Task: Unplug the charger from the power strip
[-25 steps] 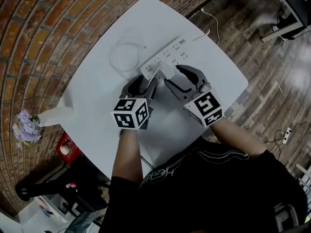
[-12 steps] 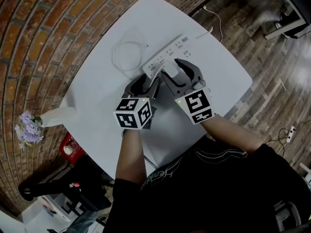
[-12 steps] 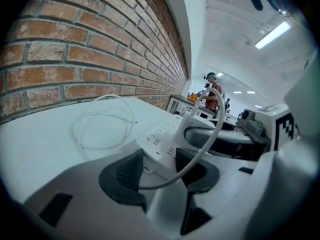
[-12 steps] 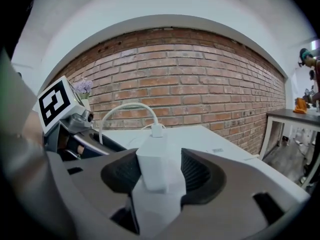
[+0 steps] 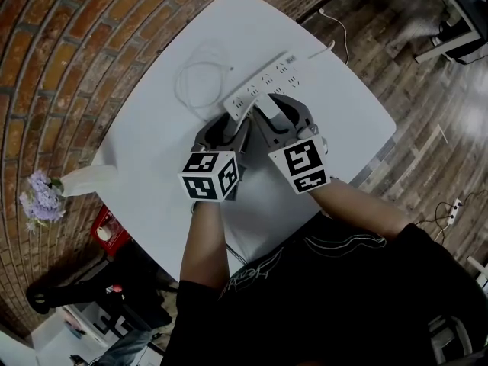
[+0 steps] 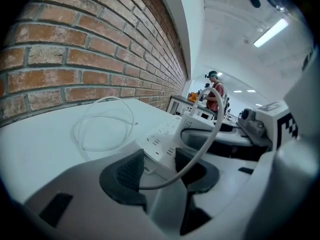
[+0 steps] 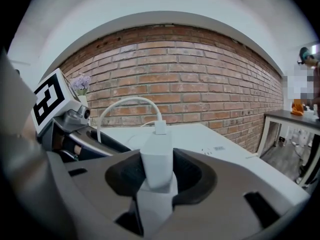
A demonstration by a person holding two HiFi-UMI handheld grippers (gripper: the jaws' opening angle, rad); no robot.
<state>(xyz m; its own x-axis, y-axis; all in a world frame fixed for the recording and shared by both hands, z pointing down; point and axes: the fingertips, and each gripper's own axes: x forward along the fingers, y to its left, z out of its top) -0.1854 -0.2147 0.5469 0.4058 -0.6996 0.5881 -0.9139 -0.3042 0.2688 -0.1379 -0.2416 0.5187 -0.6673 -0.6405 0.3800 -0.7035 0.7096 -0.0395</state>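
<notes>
Trouble comes if the grip slips: jaws of the right gripper (image 7: 158,171) are closing around the white boxy plastic charger (image 7: 157,156), plugged into the long white plastic power strip (image 5: 263,85). The left gripper (image 6: 161,167) pinches the strip's end; a weak pinch lets the strip lift too.

The white charger (image 6: 190,126) carries dark digits starting "12" on its side; what follows cannot be made out. The marker cubes (image 5: 209,176) show only black-and-white square patterns, no words. A small printed label (image 7: 216,148) on the table (image 7: 200,134) and the marks on the power strip (image 5: 263,86) are too small to read.
</notes>
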